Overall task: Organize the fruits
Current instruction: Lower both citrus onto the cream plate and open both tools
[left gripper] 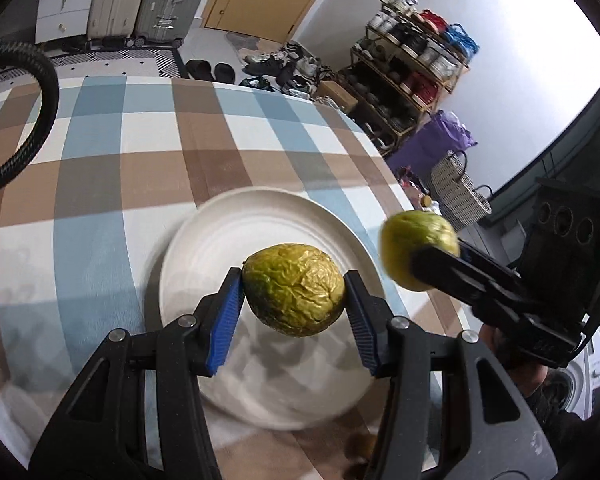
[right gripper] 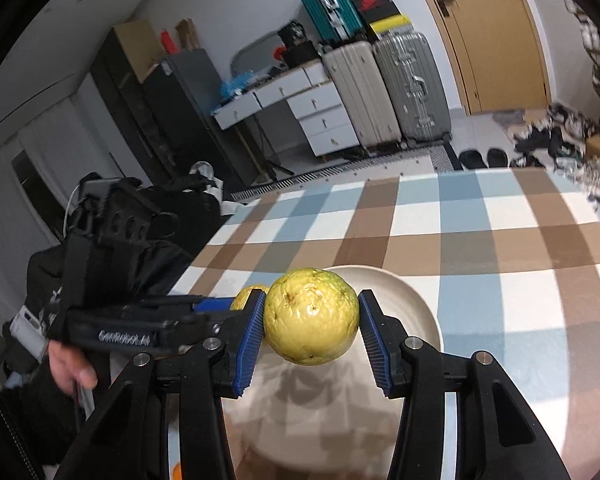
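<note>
My left gripper [left gripper: 294,292] is shut on a wrinkled yellow-green fruit [left gripper: 294,290], held in the air over a white plate [left gripper: 204,248] on the checked tablecloth. My right gripper [right gripper: 311,320] is shut on a smoother yellow-green fruit [right gripper: 311,316], held above the same plate [right gripper: 412,304]. In the left wrist view the right gripper [left gripper: 416,260] comes in from the right with its fruit [left gripper: 416,236] beyond the plate's right rim. In the right wrist view the left gripper [right gripper: 236,306] reaches in from the left, its fruit [right gripper: 248,296] mostly hidden behind a blue pad.
The table with the blue, brown and white checked cloth [left gripper: 140,140] stretches far beyond the plate. A black braided cable [left gripper: 40,120] loops at the left. A hand [right gripper: 70,364] holds the left gripper. An orange speck [right gripper: 177,470] shows at the bottom edge.
</note>
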The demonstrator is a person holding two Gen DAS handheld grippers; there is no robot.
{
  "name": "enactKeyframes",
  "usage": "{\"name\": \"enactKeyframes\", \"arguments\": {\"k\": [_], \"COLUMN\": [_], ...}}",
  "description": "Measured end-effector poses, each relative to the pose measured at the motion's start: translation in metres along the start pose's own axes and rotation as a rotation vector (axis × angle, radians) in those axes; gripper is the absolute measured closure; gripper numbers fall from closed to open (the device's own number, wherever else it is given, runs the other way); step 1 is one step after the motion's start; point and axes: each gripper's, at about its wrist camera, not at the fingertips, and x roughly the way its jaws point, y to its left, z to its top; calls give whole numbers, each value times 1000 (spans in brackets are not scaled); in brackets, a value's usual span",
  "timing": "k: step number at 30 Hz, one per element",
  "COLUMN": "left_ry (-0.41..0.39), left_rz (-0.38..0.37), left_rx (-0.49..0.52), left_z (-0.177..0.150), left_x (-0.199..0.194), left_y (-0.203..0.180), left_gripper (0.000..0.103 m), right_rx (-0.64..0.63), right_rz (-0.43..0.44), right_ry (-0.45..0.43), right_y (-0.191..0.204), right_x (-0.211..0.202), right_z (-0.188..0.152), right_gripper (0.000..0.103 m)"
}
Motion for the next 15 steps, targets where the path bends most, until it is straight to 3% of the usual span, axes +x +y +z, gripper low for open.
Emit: {"name": "enactKeyframes", "arguments": {"k": [6, 15], "left_ry": [25, 58], "left_rz": [70, 146], "left_rx": [41, 126], "left_z": [22, 20], "left_x": [32, 72], "left_y": [11, 2], "left_gripper": [55, 55], "right_rx": [109, 188], "right_rz": [-4, -29], "right_ry": [78, 161], "right_y": [-31, -50], "right_x": [47, 78], "right_z": [13, 10], "right_gripper": [55, 55]}}
